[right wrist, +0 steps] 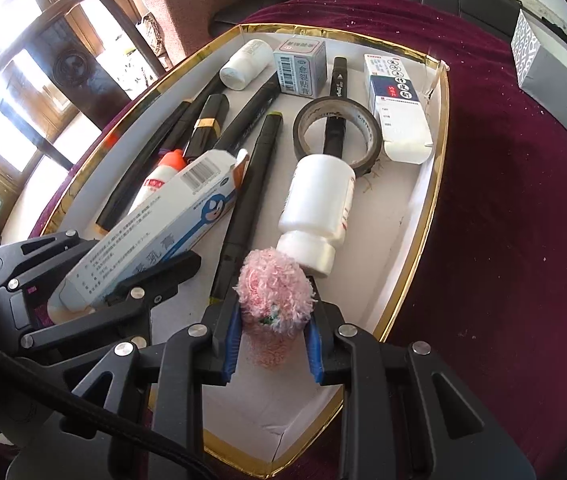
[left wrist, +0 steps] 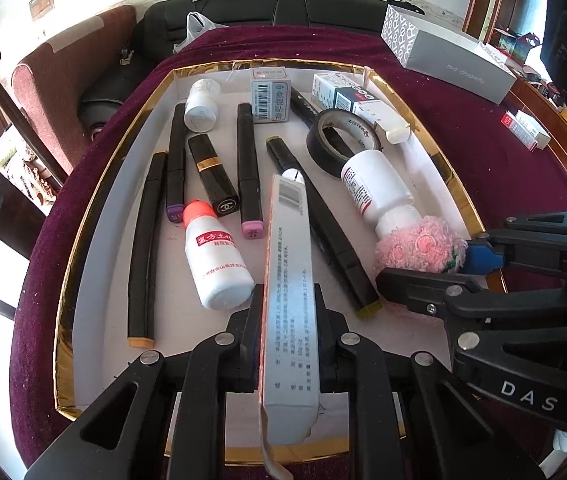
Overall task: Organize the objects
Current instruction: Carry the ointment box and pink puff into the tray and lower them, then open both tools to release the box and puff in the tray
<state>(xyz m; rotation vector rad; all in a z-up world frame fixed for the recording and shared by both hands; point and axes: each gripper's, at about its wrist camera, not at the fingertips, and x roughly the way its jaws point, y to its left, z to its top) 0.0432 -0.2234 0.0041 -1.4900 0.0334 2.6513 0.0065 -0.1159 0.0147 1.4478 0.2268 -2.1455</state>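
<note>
The gold-rimmed tray (left wrist: 459, 196) is lying beneath both grippers; the left gripper (left wrist: 288, 344) is pinching the long carton (left wrist: 289, 280), its long axis running toward twelve o'clock over the tray's near end; the right gripper (right wrist: 272, 334) is squeezing the pink fuzzy ball (right wrist: 273, 292), which is touching the white bottle (right wrist: 317, 212) at twelve o'clock.

Around the tray: cloth, seating and stray boxes

A maroon velvet cloth (left wrist: 463, 136) covers the worktop; on it, far right, lies a long grey box (left wrist: 449, 58), with a small red-and-white carton (left wrist: 527, 130) further right. Beyond are a black leather sofa (left wrist: 283, 8), a white plastic bag (left wrist: 195, 28) and a reddish upholstered chair (left wrist: 67, 76) at far left.
</note>
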